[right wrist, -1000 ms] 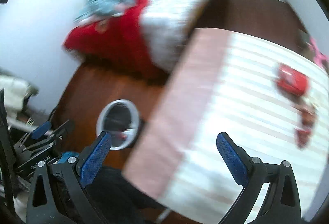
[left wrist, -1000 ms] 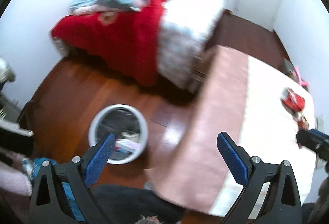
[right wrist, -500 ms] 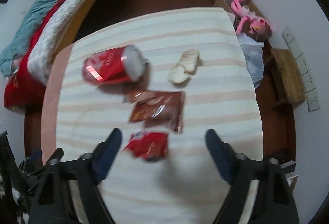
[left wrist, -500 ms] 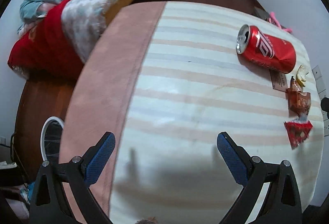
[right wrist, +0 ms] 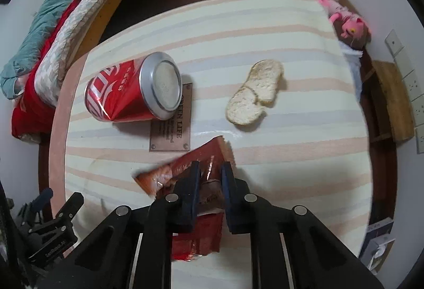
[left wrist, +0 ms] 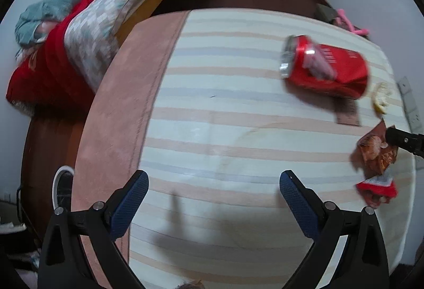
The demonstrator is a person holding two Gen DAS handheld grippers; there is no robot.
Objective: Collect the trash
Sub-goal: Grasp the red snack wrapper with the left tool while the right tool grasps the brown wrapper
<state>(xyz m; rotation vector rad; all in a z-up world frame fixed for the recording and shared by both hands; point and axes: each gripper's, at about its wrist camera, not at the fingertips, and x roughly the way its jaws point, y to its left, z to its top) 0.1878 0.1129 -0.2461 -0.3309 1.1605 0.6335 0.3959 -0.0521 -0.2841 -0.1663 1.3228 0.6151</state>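
Note:
My right gripper (right wrist: 209, 167) points down at the striped tablecloth (right wrist: 265, 169). Its jaws are closing, and a brown snack wrapper (right wrist: 164, 175) is pinched between the pads. A torn red wrapper (right wrist: 197, 241) lies under its fingers. A dented red can (right wrist: 124, 95) lies on its side to the upper left, with two pale crackers (right wrist: 254, 92) at the upper right. My left gripper (left wrist: 212, 183) hangs open over bare cloth. It holds nothing. From it, the can (left wrist: 326, 69), brown wrapper (left wrist: 376, 153) and red wrapper (left wrist: 376, 188) sit far right.
A brown label patch (right wrist: 172, 135) is sewn to the cloth beside the can. A white-rimmed bin (left wrist: 62, 188) stands on the wooden floor left of the table. A bed with red and teal covers (left wrist: 79, 31) lies beyond. A pink plush toy (right wrist: 336, 5) sits at the far right.
Both grippers swung from the bin and floor to over the table and came lower. The right gripper's jaws went from wide open to pinched on the brown wrapper.

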